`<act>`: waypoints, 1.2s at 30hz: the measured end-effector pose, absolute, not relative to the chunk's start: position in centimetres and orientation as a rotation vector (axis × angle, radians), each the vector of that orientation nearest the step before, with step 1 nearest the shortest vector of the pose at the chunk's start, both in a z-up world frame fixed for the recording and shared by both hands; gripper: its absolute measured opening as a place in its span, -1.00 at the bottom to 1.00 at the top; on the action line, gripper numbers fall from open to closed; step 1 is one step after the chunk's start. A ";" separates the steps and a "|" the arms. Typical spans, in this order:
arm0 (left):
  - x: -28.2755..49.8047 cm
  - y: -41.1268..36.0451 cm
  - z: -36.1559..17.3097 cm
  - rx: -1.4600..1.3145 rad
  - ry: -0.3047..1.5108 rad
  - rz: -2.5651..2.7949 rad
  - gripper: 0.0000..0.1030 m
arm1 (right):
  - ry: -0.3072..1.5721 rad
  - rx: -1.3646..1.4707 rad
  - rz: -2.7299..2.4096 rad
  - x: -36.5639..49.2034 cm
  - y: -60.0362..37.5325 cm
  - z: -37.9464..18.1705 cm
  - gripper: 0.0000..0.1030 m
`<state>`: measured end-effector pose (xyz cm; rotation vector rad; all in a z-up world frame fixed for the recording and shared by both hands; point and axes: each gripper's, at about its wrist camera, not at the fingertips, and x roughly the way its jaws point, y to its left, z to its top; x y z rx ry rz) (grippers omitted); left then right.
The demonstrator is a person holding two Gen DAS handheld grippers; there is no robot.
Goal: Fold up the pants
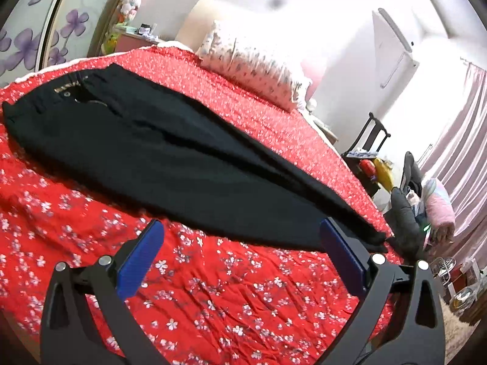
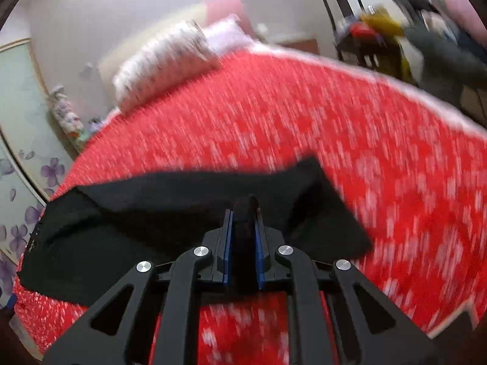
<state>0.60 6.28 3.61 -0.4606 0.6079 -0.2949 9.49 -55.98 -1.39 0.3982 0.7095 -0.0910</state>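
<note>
Black pants (image 1: 170,152) on red floral bed (image 1: 213,289).
Left tongs (image 1: 240,243) spread, near leg hem; right tongs (image 2: 245,213) pinch pants fabric, visible only in right view.

pants (image 1: 158,140): black matt cloth | bedspread (image 1: 213,289): red printed cloth, creased | pillow (image 1: 252,64): pale patterned cloth | left gripper (image 1: 240,261): matt black plastic frame, ribbed blue pads, shiny metal pins | curtain (image 1: 462,140): thin pinkish cloth
</note>
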 end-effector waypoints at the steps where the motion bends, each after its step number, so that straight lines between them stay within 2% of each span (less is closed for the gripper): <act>1: 0.3 6.5 3.9 -0.466 0.602 -0.297 0.96 | 0.737 0.396 -0.102 9.4 -55.7 -1.8 -0.69; 2: 0.0 6.7 4.2 -0.468 0.597 -0.297 0.96 | 0.756 0.400 -0.120 9.0 -55.2 -1.8 -0.51; 4: -0.6 7.2 4.8 -0.463 0.581 -0.293 0.96 | 0.771 0.446 -0.133 8.3 -55.4 -1.3 -0.32; 7: -1.2 7.7 5.2 -0.467 0.564 -0.287 0.96 | 0.754 0.649 -0.120 6.4 -56.4 -0.2 -0.32; 12: -1.2 7.5 5.0 -0.507 0.592 -0.308 0.96 | 0.744 1.219 0.019 5.2 -57.6 -1.6 -0.32; 22: -2.0 8.5 5.8 -0.511 0.569 -0.296 0.96 | 0.845 1.379 -0.187 8.9 -55.8 -4.4 -0.32; 24: -2.0 8.9 5.7 -0.522 0.574 -0.288 0.96 | 0.821 1.363 -0.271 9.7 -56.5 -5.0 -0.42; 26: -2.1 9.1 5.6 -0.523 0.576 -0.280 0.96 | 0.809 1.340 -0.299 10.5 -56.8 -5.5 -0.68; 28: -2.1 9.2 5.7 -0.515 0.576 -0.275 0.96 | 0.805 1.306 -0.298 11.1 -57.0 -5.0 -0.80; 30: -2.1 9.3 5.7 -0.511 0.575 -0.273 0.96 | 0.715 1.228 -0.236 11.5 -57.0 -2.5 -0.82; 31: -2.0 9.3 5.7 -0.512 0.574 -0.276 0.96 | 0.607 1.159 -0.172 11.2 -56.9 -0.2 -0.83; 33: -1.9 9.2 5.5 -0.514 0.578 -0.288 0.96 | 0.462 1.002 -0.116 10.0 -56.5 3.2 -0.96; 36: -1.5 8.9 5.0 -0.519 0.593 -0.311 0.96 | 0.432 0.849 -0.174 7.8 -56.6 3.6 -0.97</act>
